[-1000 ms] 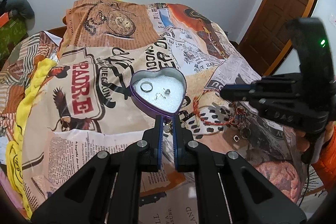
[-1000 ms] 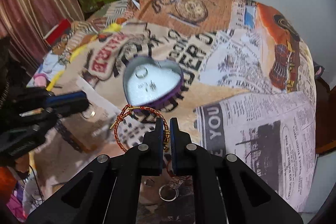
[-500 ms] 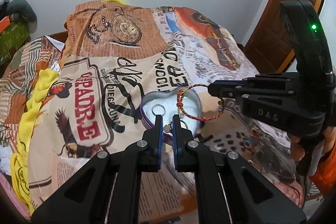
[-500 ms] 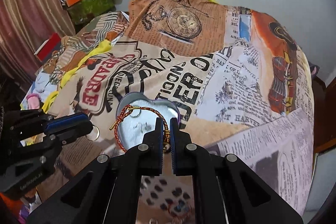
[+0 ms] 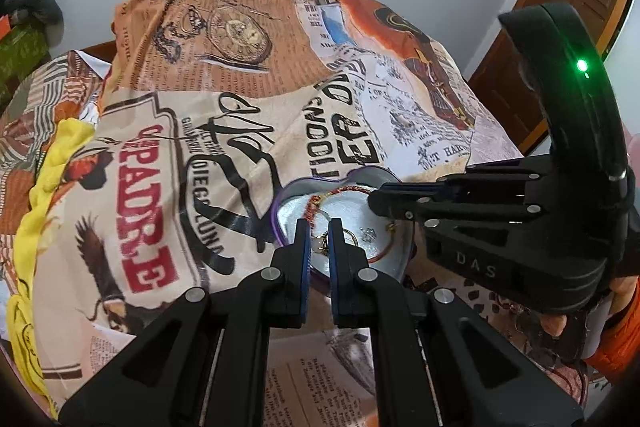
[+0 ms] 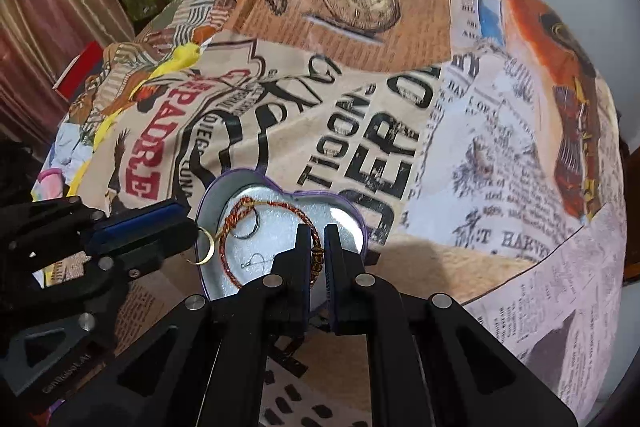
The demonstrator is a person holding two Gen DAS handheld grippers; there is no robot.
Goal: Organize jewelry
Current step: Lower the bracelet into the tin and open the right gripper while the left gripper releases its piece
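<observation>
My right gripper (image 6: 318,253) pinched the bracelet (image 6: 232,227) low over the tin (image 6: 348,223), my left (image 5: 320,239) pinched a gold ring (image 6: 208,247) at its rim; best to lower fully, then part the fingers slowly.

Bed (image 6: 500,155) with newsprint bedspread, heart tin (image 6: 224,193)

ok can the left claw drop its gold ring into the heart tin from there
Probably yes. The left claw holds the gold ring at the heart tin rim; only the red bracelet in the right claw crowds it.
</observation>
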